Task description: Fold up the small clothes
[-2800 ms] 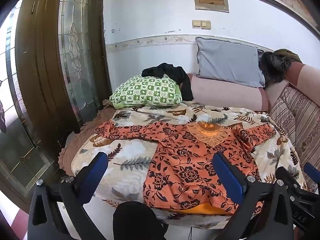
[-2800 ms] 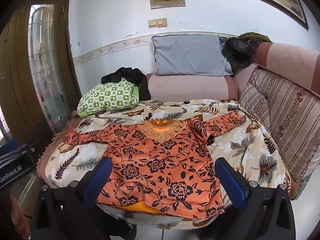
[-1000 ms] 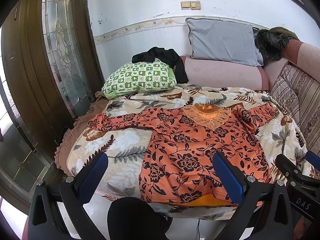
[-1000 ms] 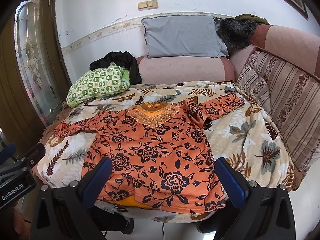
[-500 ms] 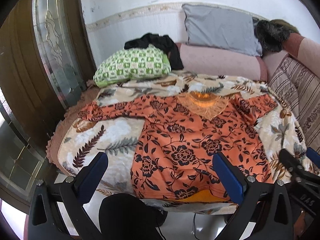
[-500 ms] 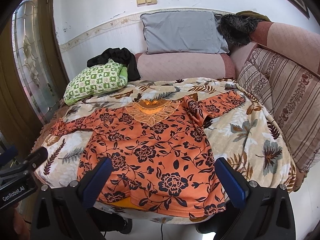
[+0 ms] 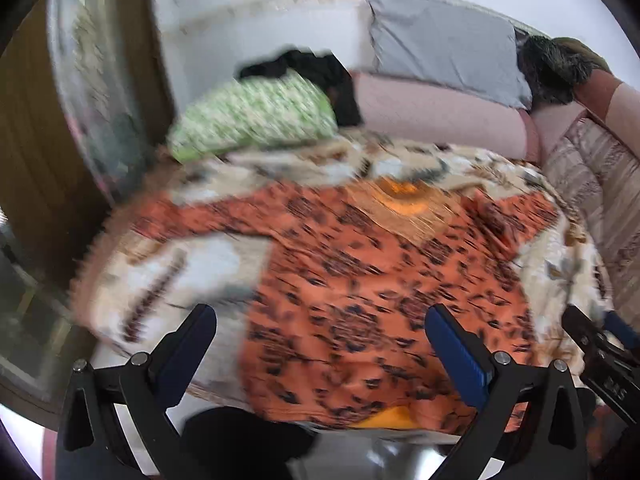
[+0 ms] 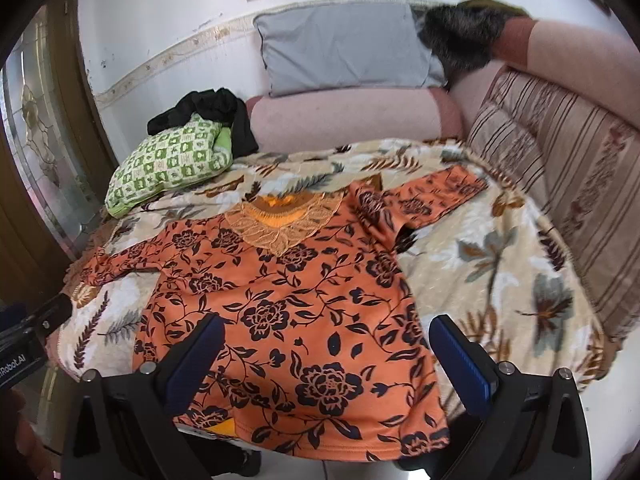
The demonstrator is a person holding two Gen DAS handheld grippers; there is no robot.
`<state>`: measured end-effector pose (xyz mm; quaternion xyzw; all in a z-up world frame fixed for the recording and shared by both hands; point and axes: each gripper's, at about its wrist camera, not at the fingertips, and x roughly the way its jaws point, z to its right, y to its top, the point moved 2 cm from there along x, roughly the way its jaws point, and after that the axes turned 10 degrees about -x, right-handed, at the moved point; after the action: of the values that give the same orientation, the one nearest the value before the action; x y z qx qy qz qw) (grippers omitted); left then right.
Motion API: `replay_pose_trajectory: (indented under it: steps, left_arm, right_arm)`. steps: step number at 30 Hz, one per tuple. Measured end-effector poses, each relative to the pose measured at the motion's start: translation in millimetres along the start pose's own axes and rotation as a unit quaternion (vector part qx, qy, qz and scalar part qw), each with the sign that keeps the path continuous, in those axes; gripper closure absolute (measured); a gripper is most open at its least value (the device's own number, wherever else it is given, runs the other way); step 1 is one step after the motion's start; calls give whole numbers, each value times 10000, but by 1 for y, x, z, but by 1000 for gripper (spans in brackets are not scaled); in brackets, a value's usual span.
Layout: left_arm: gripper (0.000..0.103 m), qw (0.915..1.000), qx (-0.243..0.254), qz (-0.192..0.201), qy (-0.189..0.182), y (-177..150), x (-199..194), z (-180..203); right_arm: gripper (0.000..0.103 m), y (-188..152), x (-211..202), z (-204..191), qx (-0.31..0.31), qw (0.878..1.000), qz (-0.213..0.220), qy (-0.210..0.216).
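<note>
Two hand-held grippers, the left gripper [image 7: 320, 344] and the right gripper [image 8: 326, 354], are held wide open and empty above the near hem of an orange black-flowered long-sleeved top [image 8: 296, 300], spread flat on a leaf-patterned blanket [image 8: 500, 264], collar pointing away.

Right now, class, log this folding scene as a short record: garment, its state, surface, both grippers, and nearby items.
garment: orange floral top, lace collar at the far end
state: spread flat, unfolded, sleeves out to each side
surface: leaf-print blanket
left gripper: open, holding nothing, above the near hem; view blurred
right gripper: open, holding nothing, above the near hem
nearby: green checked pillow with a black cloth behind it, grey cushion against the wall
</note>
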<state>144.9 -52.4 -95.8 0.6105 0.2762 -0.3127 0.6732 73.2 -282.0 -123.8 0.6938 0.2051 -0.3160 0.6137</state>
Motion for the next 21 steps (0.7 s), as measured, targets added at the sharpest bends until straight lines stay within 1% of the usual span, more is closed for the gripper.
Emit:
replay_pose_trajectory:
  steps: [1,3,4,5,6,8,10,11,12,13,15,17,18,19,21]
  left_arm:
    - [0,9997,-58,-200,-157,4,15,5]
    - [0,9993,-67,-317,-191,8,39,14]
    - [0,9996,-30,-273,-106,11,54,20]
    - [0,9998,26,-191,76,17,75,26]
    - [0,9997,53,-156,166,20,86,30]
    - [0,9992,82,-12,397,30,118,39]
    - [0,9985,-3,11,541,41,152,46]
    - [0,9985,-63,-10,551,45,166,49]
    - [0,9983,-107,-45,563,49,176,49]
    - [0,9981,-165,-118,590,53,192,53]
    - [0,9977,-276,-227,583,60,219,59]
    - [0,9972,-343,-223,623,62,238,62]
    - [0,9973,-347,-186,625,61,245,63]
    - [0,9974,-315,-157,631,59,252,63]
    - [0,9970,-244,-238,690,56,263,63]
  right_arm:
    - [0,2,8,6,75,10000,-4,54]
    - [0,7,28,24,267,9995,51,153]
    - [0,10,40,36,398,9990,66,206]
    - [0,14,54,50,565,9980,72,285]
    - [0,19,70,66,763,9962,93,418]
    - [0,29,104,112,1250,9892,160,743]
    - [0,38,136,158,1746,9809,225,832]
    - [0,44,161,191,2077,9746,197,812]
    - [0,47,178,211,2292,9696,158,839]
    - [0,51,198,234,2560,9618,79,970]
    - [1,57,241,280,3247,9375,-65,1248]
    - [1,63,274,319,3838,9135,68,1346]
    - [5,67,289,335,4024,9053,151,1352]
    - [14,69,302,346,4121,9018,121,1295]
    - [17,72,332,368,4333,8965,-57,927]
